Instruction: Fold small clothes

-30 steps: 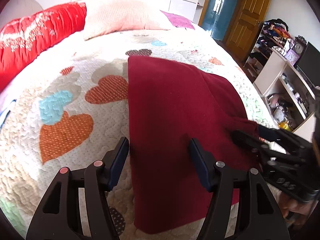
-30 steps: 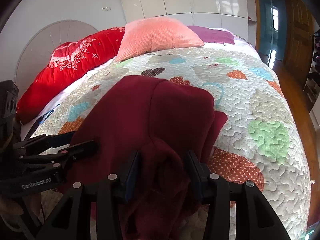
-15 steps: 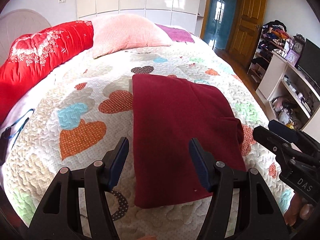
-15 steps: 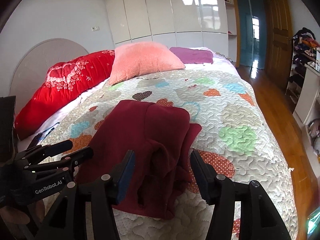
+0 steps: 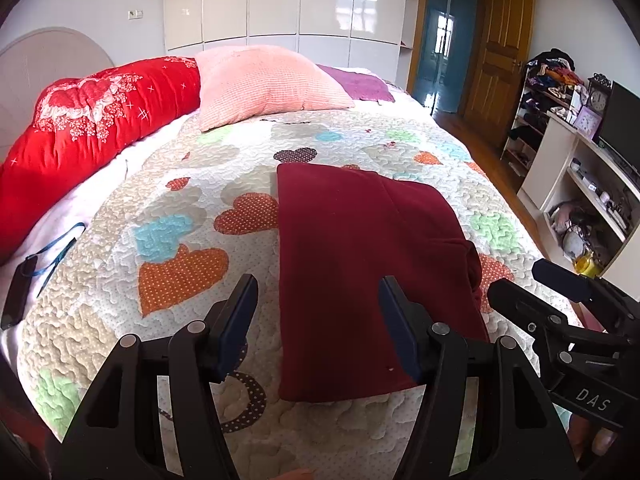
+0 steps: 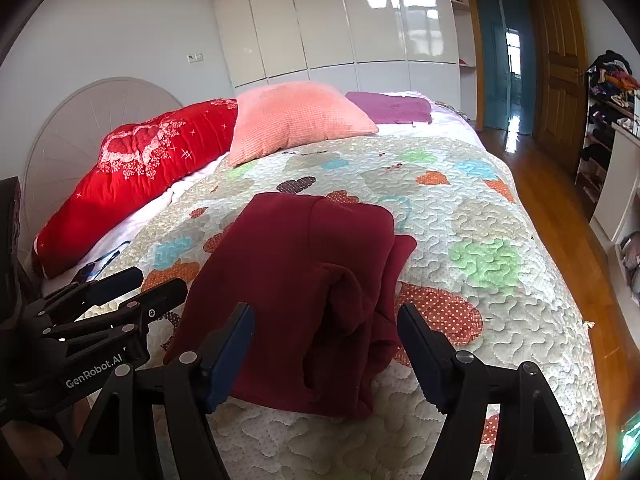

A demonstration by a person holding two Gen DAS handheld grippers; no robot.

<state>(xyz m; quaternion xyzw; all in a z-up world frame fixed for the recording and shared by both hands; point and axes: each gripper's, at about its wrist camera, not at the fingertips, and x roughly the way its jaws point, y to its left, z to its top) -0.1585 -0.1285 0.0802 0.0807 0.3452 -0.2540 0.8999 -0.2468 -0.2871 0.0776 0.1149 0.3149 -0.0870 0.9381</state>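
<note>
Folded garment on bed; both grippers open and empty above it.

The dark red garment (image 5: 360,264) lies folded on the heart-patterned quilt (image 5: 180,240), near its front edge; its left side is flat and straight, while the right side is bunched into loose folds (image 6: 352,320) whose layers cannot be made out. The left gripper (image 5: 316,320) is spread wide, holding nothing, jaws clear of the cloth. The right gripper (image 6: 324,344) is likewise wide open and empty. A pink pillow (image 5: 264,80) and red bolster (image 5: 92,120) lie at the head end. A dark object with a blue strap (image 5: 20,292) at the quilt's left edge is unidentifiable.
</note>
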